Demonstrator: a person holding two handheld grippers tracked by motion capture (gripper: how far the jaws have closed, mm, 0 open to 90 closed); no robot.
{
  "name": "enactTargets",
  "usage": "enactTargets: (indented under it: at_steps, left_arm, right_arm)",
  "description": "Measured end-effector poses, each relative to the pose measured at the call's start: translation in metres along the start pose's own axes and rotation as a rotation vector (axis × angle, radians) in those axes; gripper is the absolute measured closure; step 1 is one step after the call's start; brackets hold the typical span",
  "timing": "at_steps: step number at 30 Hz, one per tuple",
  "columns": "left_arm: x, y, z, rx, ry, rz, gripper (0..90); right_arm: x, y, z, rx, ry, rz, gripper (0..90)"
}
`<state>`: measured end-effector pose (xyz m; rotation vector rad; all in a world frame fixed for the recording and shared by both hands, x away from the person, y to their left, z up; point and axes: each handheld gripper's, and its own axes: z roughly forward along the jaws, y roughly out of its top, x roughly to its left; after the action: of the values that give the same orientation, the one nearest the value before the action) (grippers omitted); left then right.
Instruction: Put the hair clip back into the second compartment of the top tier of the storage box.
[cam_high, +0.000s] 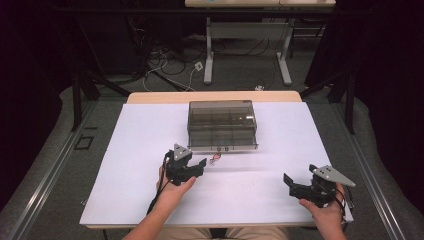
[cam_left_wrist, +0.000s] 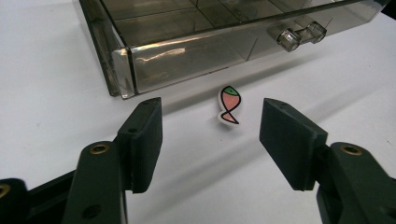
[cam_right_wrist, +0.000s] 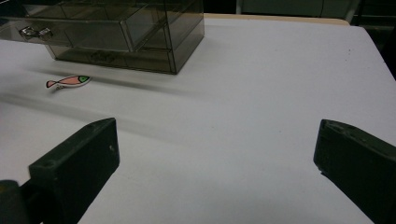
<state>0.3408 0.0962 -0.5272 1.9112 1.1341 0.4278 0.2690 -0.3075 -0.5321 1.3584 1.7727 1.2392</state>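
A person's left gripper (cam_left_wrist: 210, 140) is hovering just short of a small fish-shaped piece (cam_left_wrist: 229, 105), jaws spread with nothing between them. The fish is lying on the white table (cam_high: 280, 150) in front of a smoky drawer box (cam_high: 222, 125). The right gripper (cam_high: 295, 186) is resting well apart, jaws wide.

Dim room – grey floor (cam_high: 60, 165); tangled cables (cam_high: 165, 62); a desk's white legs (cam_high: 209, 50) behind.
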Motion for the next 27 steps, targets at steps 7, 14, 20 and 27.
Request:
enactTargets:
  at_steps: [7,14,20,27]
  left_arm:
    - [-0.006,-0.001,0.013,0.026,0.018,-0.021,43.1]
    - [-0.01,0.0,0.024,0.013,0.025,-0.028,43.3]
    - [-0.012,0.001,0.03,0.017,0.008,-0.048,45.0]
    - [-0.014,0.001,0.036,0.034,0.013,-0.061,47.1]
  right_arm:
    - [0.0,0.0,0.0,0.0,0.002,-0.002,0.1]
    - [0.0,0.0,0.0,0.0,0.006,-0.002,0.2]
    - [-0.001,0.0,0.0,0.006,0.006,-0.008,0.2]
    - [-0.001,0.0,0.0,0.008,0.007,-0.009,0.3]
